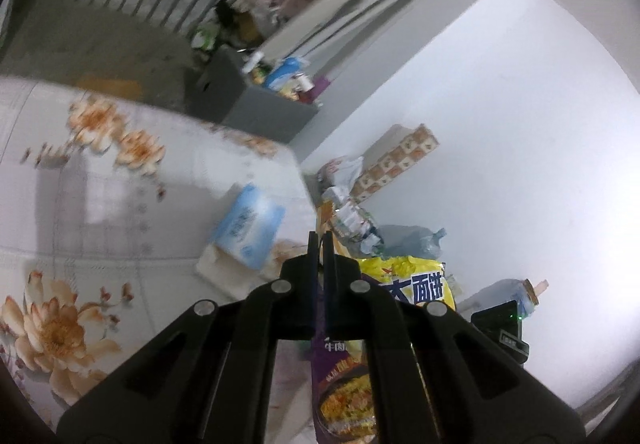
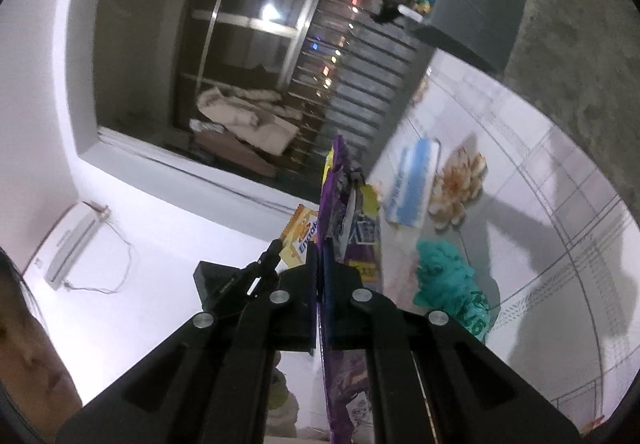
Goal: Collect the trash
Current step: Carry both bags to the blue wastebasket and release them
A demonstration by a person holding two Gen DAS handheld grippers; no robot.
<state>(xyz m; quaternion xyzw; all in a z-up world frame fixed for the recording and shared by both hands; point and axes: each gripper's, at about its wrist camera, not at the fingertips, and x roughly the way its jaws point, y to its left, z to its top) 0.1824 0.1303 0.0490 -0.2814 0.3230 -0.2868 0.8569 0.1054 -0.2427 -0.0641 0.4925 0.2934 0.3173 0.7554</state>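
Observation:
A purple and yellow noodle wrapper is held up in the air between both grippers. In the left wrist view my left gripper (image 1: pixel 319 244) is shut on the wrapper (image 1: pixel 404 284), which hangs below and to the right of the fingers. In the right wrist view my right gripper (image 2: pixel 320 250) is shut on the same wrapper (image 2: pixel 344 204), which stands up edge-on past the fingertips. The left gripper's body (image 2: pixel 240 276) shows just left of the right gripper's fingers.
A blue tissue pack (image 1: pixel 248 228) lies on the flowered table (image 1: pixel 100 184). A teal plastic bag (image 2: pixel 444 276) lies on the table (image 2: pixel 560 204) too. A heap of wrappers and bags (image 1: pixel 352 204) sits against the white wall. A grey cabinet (image 1: pixel 256 104) with clutter stands beyond.

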